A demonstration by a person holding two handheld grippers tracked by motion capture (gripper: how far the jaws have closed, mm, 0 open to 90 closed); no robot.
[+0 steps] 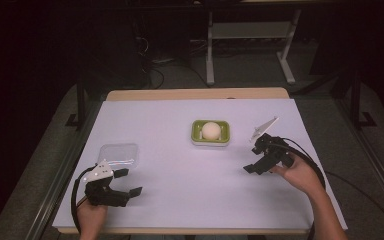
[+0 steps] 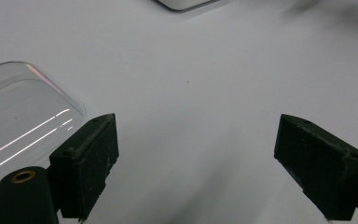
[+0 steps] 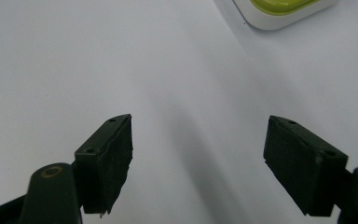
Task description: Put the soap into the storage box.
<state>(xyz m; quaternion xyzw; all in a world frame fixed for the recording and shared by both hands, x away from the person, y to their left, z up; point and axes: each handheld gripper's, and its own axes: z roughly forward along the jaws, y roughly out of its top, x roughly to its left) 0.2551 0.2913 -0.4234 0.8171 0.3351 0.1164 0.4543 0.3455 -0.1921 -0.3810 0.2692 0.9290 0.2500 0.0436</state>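
Egg (image 1: 210,130) sits in tray (image 1: 196,134); both my jaws gape empty. Pinching it off-centre could roll it out.

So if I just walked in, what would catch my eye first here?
Probably the pale round ball sitting in a green and white dish at the middle of the white table. Next, the two black grippers in a person's hands: the left gripper beside a clear plastic lid, the right gripper right of the dish, both open.
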